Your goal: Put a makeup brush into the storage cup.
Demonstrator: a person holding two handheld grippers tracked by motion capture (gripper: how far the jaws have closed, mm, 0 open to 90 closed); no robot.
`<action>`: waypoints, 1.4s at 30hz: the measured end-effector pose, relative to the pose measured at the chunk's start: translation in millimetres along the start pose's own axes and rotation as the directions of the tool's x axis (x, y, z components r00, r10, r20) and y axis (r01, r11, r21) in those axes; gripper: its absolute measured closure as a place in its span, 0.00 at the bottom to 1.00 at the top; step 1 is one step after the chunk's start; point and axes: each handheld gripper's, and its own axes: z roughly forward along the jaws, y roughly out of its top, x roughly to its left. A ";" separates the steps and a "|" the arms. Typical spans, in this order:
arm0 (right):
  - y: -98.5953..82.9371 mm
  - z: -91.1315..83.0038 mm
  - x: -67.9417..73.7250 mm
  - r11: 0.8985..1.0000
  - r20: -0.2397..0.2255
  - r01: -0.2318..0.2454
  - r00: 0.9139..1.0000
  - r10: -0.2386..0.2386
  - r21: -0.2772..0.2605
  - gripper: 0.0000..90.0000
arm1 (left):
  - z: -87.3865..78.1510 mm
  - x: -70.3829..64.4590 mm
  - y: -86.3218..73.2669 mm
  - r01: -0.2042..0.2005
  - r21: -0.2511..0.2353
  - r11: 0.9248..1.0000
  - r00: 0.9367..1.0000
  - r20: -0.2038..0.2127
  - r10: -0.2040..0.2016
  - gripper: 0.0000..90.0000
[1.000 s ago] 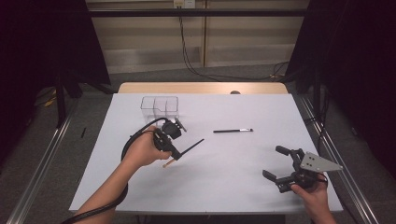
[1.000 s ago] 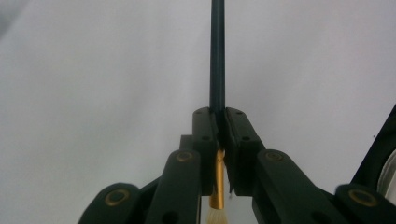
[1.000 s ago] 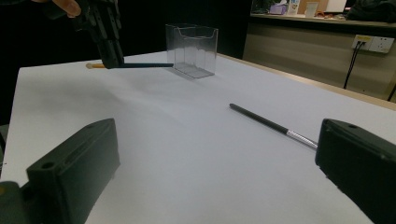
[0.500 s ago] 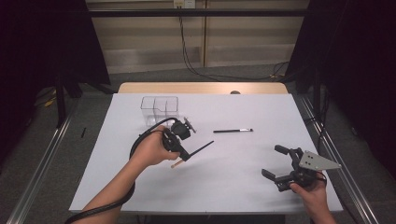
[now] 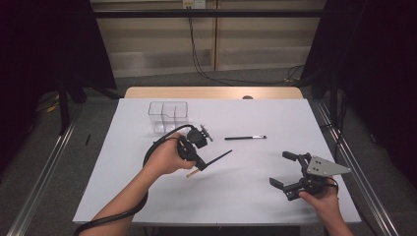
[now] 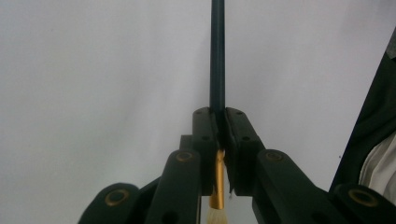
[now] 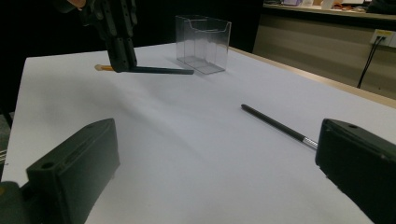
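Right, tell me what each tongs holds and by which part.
Left tongs clamp a makeup brush near its gold ferrule, at the handle's bristle end. Right tongs are open, holding nothing.

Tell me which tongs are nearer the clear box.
Left. The left tongs, shut on a brush, are just in front of the clear box. The right tongs sit open near the table's front right, far from it.
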 end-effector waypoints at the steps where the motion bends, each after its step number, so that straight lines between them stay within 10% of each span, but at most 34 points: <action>1: 0.5 1.0 0.3 1.000 -0.007 0.000 1.000 0.000 0.004 0.00 | 0.0 -0.3 1.2 -0.008 0.005 1.000 1.000 0.002 0.008 0.93; 28: 41.0 44.3 -9.8 0.983 -0.147 0.034 0.989 -0.006 0.183 0.00 | 6.4 -7.6 8.8 -0.041 0.011 0.999 0.999 0.009 0.041 0.93; 42: 53.7 83.7 -4.0 0.908 -0.215 0.117 0.976 -0.030 0.403 0.00 | 11.6 -11.8 14.6 -0.062 0.039 0.997 0.998 0.013 0.062 0.93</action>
